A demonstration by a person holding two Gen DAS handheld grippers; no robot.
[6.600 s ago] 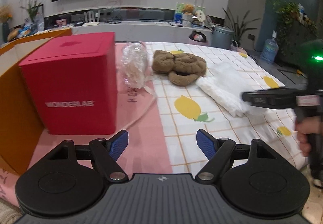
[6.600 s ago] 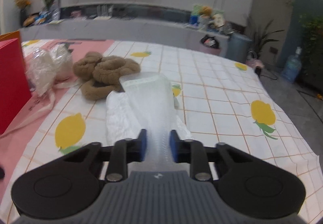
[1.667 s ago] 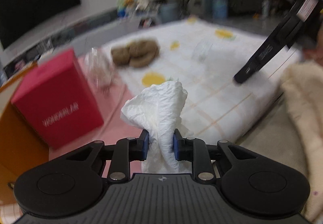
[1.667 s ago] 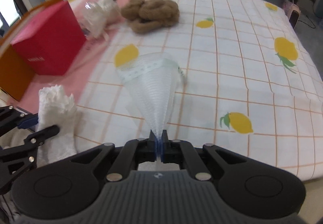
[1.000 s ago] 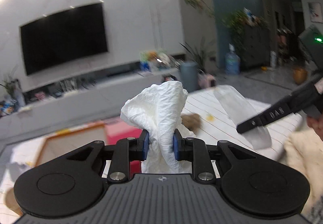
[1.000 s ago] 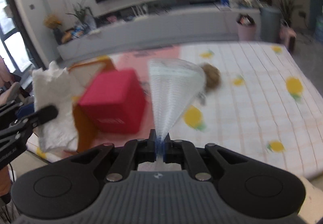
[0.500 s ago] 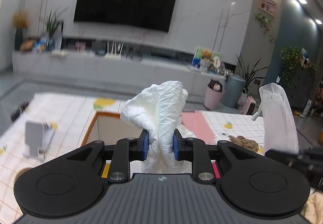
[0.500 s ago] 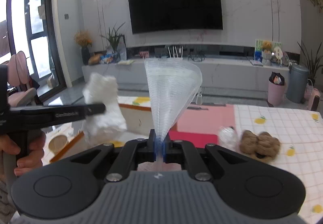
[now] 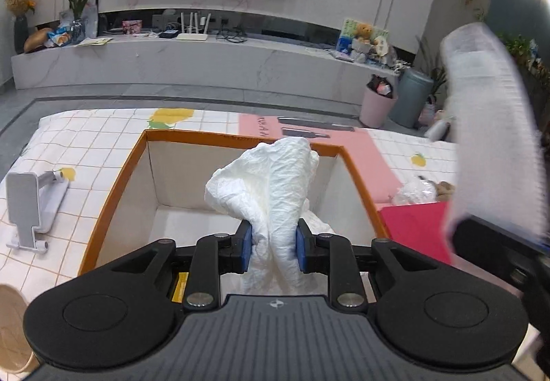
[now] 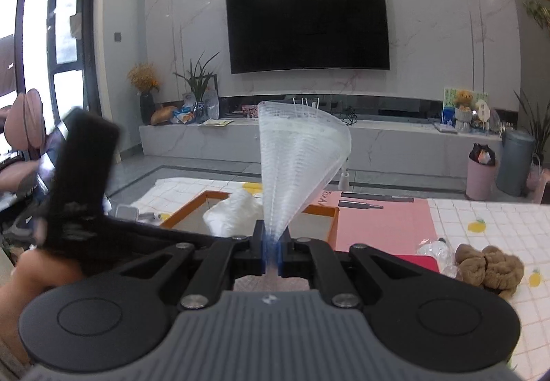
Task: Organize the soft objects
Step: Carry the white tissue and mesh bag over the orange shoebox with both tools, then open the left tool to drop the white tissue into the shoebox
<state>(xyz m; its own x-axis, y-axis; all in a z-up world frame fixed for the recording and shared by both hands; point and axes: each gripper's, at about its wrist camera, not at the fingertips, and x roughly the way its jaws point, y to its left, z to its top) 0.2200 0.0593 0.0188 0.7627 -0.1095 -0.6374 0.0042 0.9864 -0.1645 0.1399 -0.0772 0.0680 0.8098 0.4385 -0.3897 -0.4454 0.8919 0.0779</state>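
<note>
You are handling two soft things, one per gripper. Your left gripper (image 9: 273,240) is clenching a crumpled white cloth (image 9: 271,181) between its blue pads and holding it over the one orange-rimmed open cardboard box (image 9: 120,174), whose pale inside is showing beneath it. Your right gripper (image 10: 273,253) is pinching the narrow end of a translucent white ribbed mesh sleeve (image 10: 299,157), which is fanning upward like a cone.

One brown fuzzy bundle (image 10: 488,265) is lying on the lemon-print checked cover (image 10: 498,219); only the right wrist view is showing it whole, beside one clear crinkled plastic bag (image 10: 435,252). Only the left wrist view is showing one grey folding stand (image 9: 31,205) left of the box and one red box (image 9: 416,229) to its right.
</note>
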